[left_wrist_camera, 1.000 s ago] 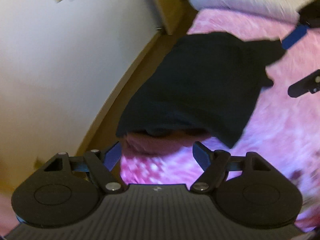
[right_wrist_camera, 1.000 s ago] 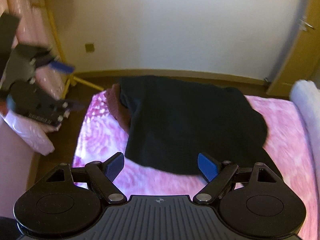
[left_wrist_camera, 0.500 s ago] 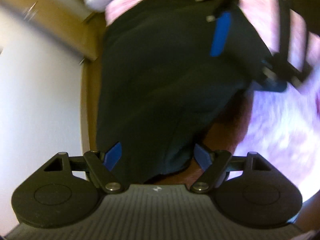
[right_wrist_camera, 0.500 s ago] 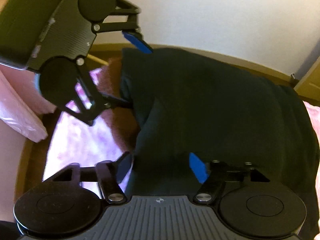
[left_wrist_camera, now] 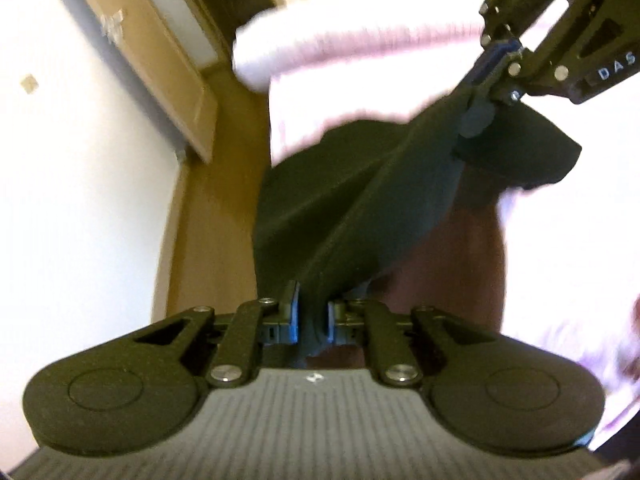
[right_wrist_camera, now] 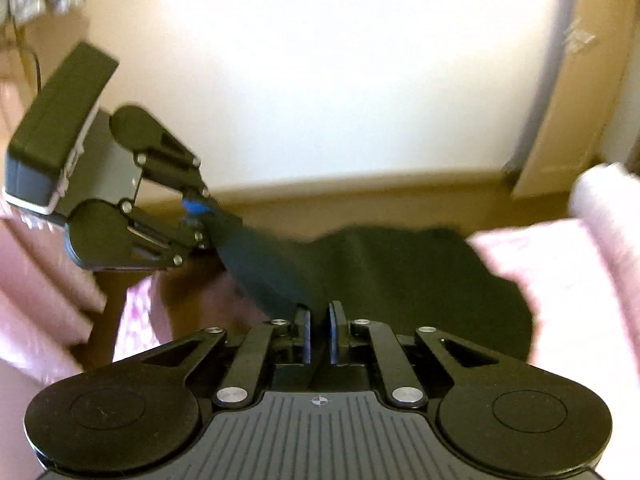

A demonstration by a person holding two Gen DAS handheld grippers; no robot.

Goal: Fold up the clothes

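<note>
**Both grippers pinch the black garment over the bed**

Left wrist view: the left gripper (left_wrist_camera: 313, 312) has its jaws drawn close together w/ a bunch of the black garment (left_wrist_camera: 352, 208) clamped between the blue pads (left_wrist_camera: 295, 316). From there the cloth runs as a stretched, twisted band up and to the right, to the right gripper (left_wrist_camera: 486, 88) in the top right corner of the picture, whose jaws are also closed on the fabric. A loose flap of the garment hangs beside that gripper. The rest of the garment lies on the pink bed cover (left_wrist_camera: 296, 92), near the bed edge that faces the wooden floor (left_wrist_camera: 224, 208). Under the lifted cloth a reddish-brown cloth (left_wrist_camera: 452, 264) lies on the bed. A white pillow (left_wrist_camera: 328, 48) is at the far end of the bed. White wall (left_wrist_camera: 80, 160) on the left, w/ a wooden door (left_wrist_camera: 148, 52).

Right wrist view: the right gripper (right_wrist_camera: 319, 332) shows its jaws nearly together; dark fabric sits in the narrow gap btw. them, so it grips the black garment (right_wrist_camera: 392, 276). The cloth goes up-left as a taut strip to the left gripper (right_wrist_camera: 192, 216), closed on its end. The main part of the garment spreads on the bed cover (right_wrist_camera: 560, 272) by the bed's far edge, next to the floor (right_wrist_camera: 360, 204) and the wall (right_wrist_camera: 320, 80). The picture is blurred, esp. at both sides.
</note>
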